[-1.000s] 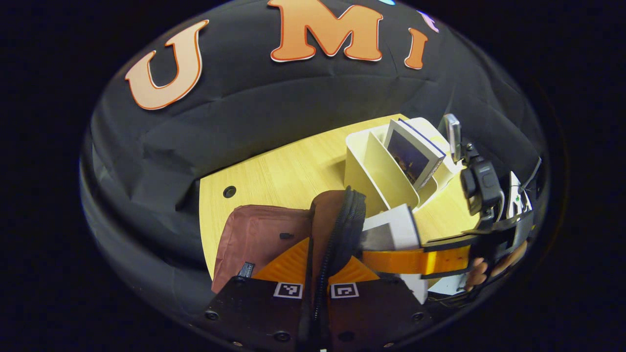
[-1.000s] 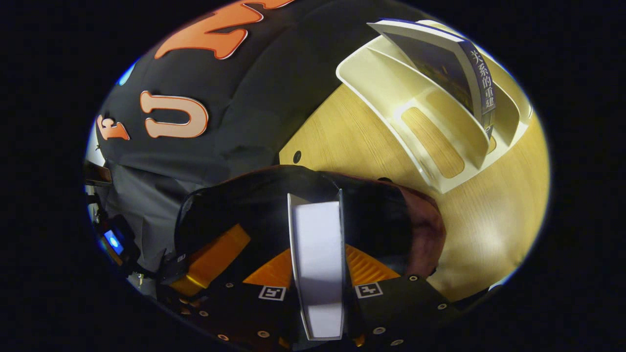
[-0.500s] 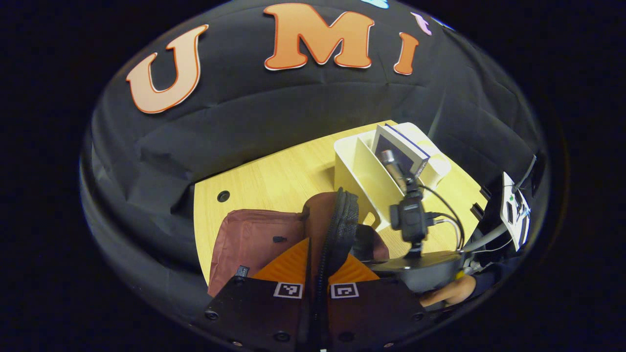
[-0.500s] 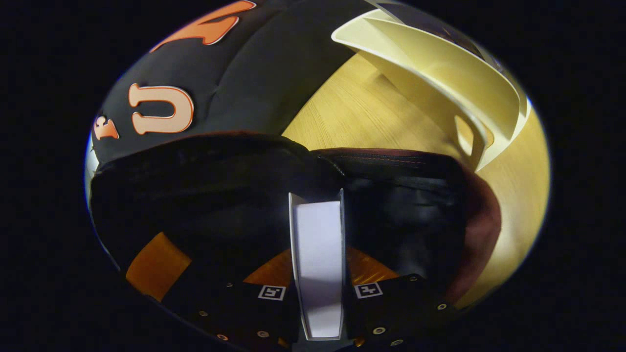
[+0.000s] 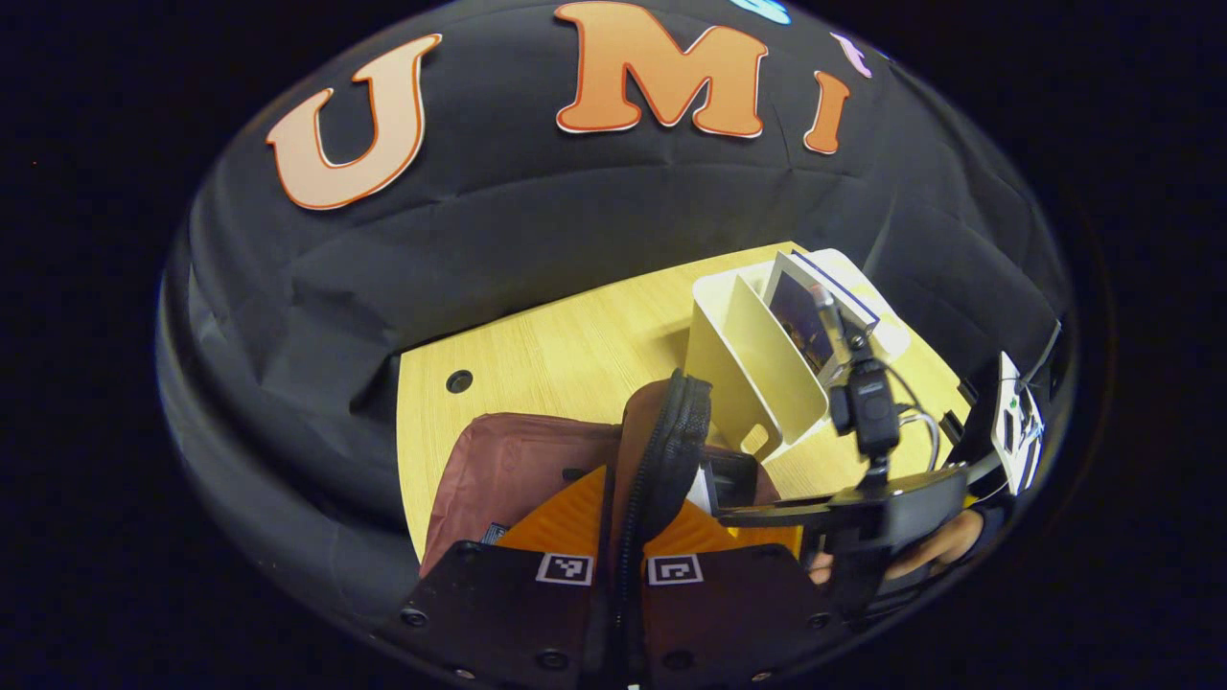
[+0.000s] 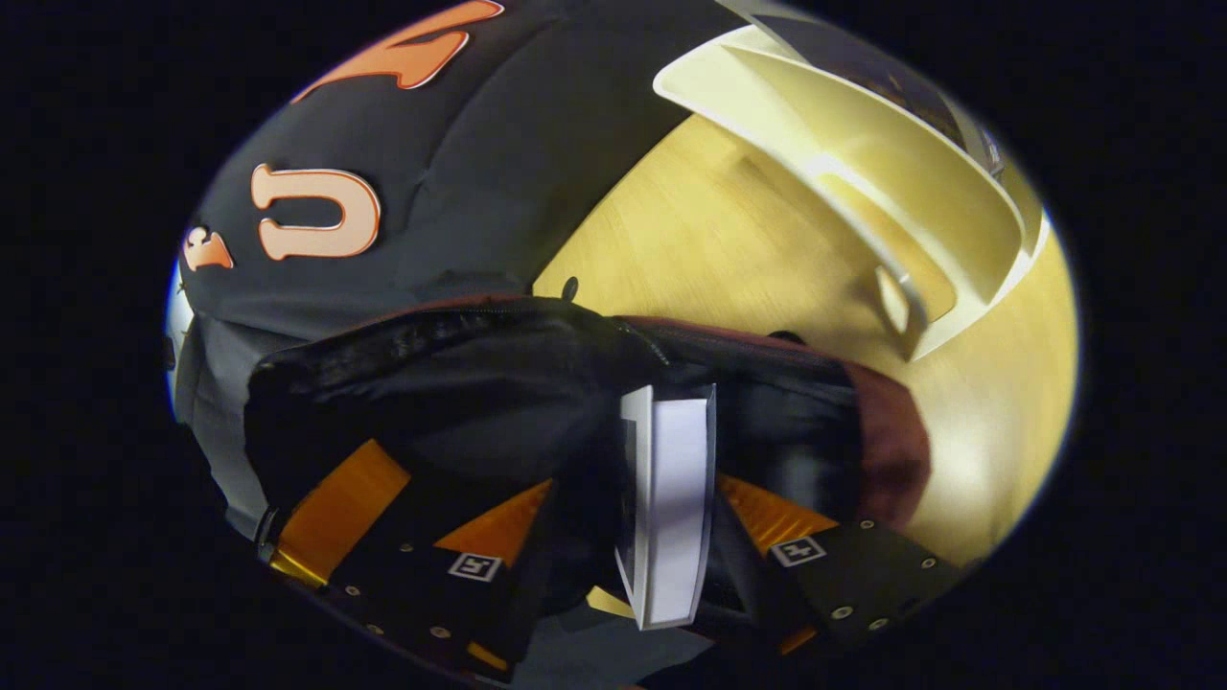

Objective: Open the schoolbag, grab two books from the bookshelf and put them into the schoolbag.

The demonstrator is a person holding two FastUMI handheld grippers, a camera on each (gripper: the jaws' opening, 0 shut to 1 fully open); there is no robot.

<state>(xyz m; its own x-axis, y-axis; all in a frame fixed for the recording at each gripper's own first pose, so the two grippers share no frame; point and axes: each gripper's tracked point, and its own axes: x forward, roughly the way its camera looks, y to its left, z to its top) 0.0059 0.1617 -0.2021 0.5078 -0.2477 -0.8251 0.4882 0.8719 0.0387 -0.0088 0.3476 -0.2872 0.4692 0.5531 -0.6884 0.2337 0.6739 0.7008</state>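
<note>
Left gripper view: the left gripper (image 5: 618,537) has its fingers closed on the zippered rim of the schoolbag (image 5: 518,470), holding the flap upright. The maroon schoolbag lies on the wooden worktop (image 5: 556,355), its mouth facing the cream bookshelf (image 5: 748,364) just beside it. One book (image 5: 810,316) leans in a rear compartment of the bookshelf. The right gripper (image 5: 738,498) reaches in from the right, held by a hand (image 5: 944,541), its front end at the bag's opening.

Right gripper view: the right gripper (image 6: 661,517) has its fingers spread apart, one on each side of a white book (image 6: 671,498) standing on edge between them. The gap on both sides shows that the fingers do not press on it. The white book's far end sits inside the dark interior of the schoolbag (image 6: 891,441), whose mouth is wide open. Beyond the bag, the bookshelf (image 6: 863,182) stands on the worktop (image 6: 729,249), with the remaining book (image 6: 863,67) at its upper edge. The left gripper (image 6: 326,508) shows at lower left against the bag's rim.
</note>
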